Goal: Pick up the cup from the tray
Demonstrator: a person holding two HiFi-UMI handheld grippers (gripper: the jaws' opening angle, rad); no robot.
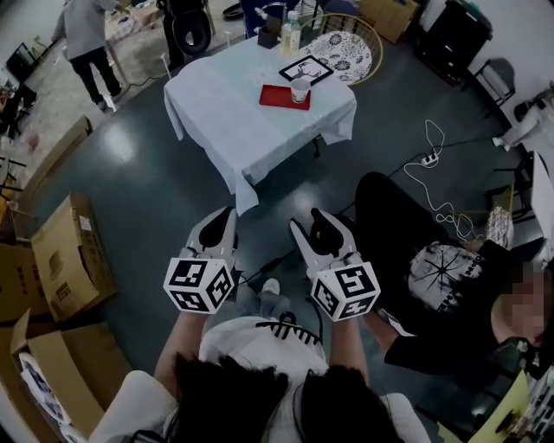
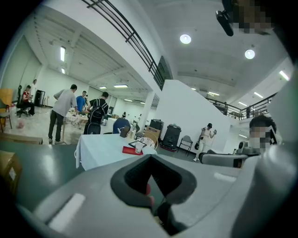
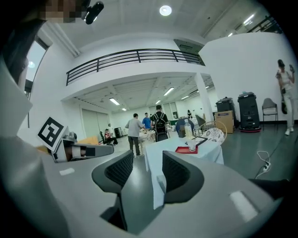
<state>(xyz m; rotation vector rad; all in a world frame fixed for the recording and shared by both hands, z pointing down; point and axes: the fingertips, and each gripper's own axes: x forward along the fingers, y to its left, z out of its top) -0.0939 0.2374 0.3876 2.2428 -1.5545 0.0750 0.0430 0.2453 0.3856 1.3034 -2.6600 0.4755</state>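
On the red tray (image 1: 273, 96), cup (image 1: 299, 90) apparently upright, long axis vertical

Dark grey glossy floor (image 1: 156, 190), a desk (image 1: 225, 112) under a white cloth, cardboard boxes (image 1: 61, 260) at left, white walls (image 3: 242, 69), round ceiling lights (image 3: 165, 10) glowing above.

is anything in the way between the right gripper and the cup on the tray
Nothing visible does: the cup sits on the red tray on the table far ahead, and only floor lies between it and the open right gripper.
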